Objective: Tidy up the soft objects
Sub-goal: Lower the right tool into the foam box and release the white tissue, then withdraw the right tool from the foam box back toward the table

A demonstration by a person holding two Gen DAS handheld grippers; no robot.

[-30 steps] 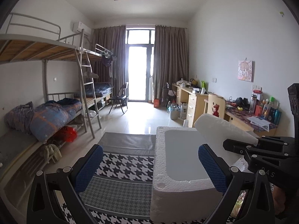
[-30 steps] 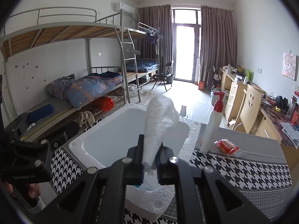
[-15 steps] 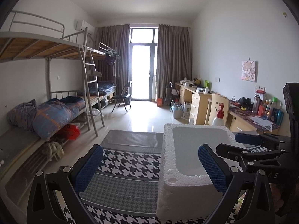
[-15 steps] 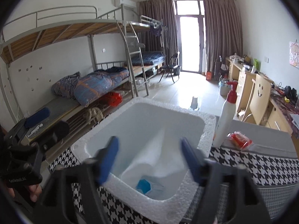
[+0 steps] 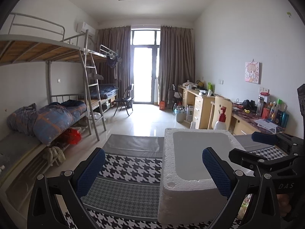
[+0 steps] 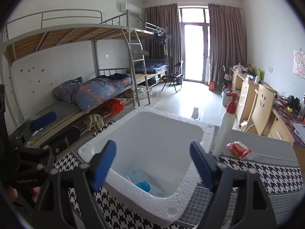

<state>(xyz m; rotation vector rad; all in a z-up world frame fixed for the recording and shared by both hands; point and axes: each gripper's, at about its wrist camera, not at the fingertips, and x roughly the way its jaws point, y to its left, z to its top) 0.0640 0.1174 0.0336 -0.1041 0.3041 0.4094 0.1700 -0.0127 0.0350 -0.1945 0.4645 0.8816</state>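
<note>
Soft packets [image 6: 145, 181] (white and blue, details blurred) lie at the bottom of the foam box [image 6: 206, 133], which sits on my houndstooth cloth [image 6: 276, 173]. Right gripper [image 6: 152, 164] hangs over the box's near rim, jaws spread, nothing in them. Left gripper [image 5: 152, 171] likewise released, beside the box. Pump bottle [image 6: 225, 126] and red packet [image 6: 240, 149] just right of the box.

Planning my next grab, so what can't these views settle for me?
- Left wrist: white foam box floor, hidden by its near wall.
- Right wrist: blue-and-white packet inside, label too blurred to read.
- Right wrist: red flat packet beside white pump bottle, contents unclear.
</note>
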